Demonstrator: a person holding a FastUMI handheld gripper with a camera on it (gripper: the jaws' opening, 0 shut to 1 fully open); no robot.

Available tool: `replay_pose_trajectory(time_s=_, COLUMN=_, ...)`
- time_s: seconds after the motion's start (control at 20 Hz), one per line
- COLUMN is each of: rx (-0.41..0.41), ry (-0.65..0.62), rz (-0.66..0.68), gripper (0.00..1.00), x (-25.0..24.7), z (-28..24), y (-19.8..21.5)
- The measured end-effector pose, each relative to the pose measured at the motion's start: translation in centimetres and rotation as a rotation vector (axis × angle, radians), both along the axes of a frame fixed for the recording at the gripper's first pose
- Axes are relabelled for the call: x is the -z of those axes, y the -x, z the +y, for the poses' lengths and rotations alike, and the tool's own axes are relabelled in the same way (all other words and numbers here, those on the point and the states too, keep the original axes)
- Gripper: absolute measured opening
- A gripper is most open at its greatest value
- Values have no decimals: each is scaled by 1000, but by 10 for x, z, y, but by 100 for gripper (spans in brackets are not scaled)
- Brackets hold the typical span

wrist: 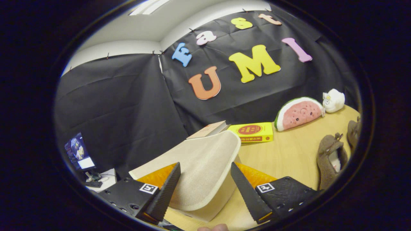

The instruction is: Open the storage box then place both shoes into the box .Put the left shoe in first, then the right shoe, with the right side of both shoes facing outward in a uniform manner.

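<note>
The beige fabric storage box (214, 210) sits on the wooden table (289, 157) right under my fingers. Its lid (205, 154) is tilted up, with the mesh-textured inside facing me. My gripper (205, 165) is open, its two fingers spread wide, and the lid's curved front edge lies between and just beyond them; neither finger clearly presses on it. Two brown furry shoes lie on the table to the right, one nearer (330, 158) with its pale lining showing, the other (354, 130) farther back and partly cut off.
Beyond the lid lie a yellow book (253, 132) and a tan-covered book (208, 129). A watermelon plush (300, 114) and a white plush (334, 100) stand against the back wall. A monitor (78, 154) sits off the table's left side. A person's fingertip (213, 227) pokes in below the fingers.
</note>
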State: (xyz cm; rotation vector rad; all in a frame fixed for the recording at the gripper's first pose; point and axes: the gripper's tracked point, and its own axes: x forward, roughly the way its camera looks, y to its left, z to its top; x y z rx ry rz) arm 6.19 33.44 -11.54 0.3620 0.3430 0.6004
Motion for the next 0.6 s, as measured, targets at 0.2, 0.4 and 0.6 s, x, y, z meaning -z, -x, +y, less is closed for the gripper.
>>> replay_pose_trajectory(time_s=0.2, rx=-32, ry=-158, rz=154, gripper=95, x=8, z=3, y=1)
replay_pose_trajectory(time_s=0.4, rx=-54, ry=-285, rz=280, gripper=95, x=12, z=7, y=-2)
replay_pose_trajectory(time_s=0.6, rx=-98, ry=-316, rz=320, gripper=95, x=5, z=16, y=-1)
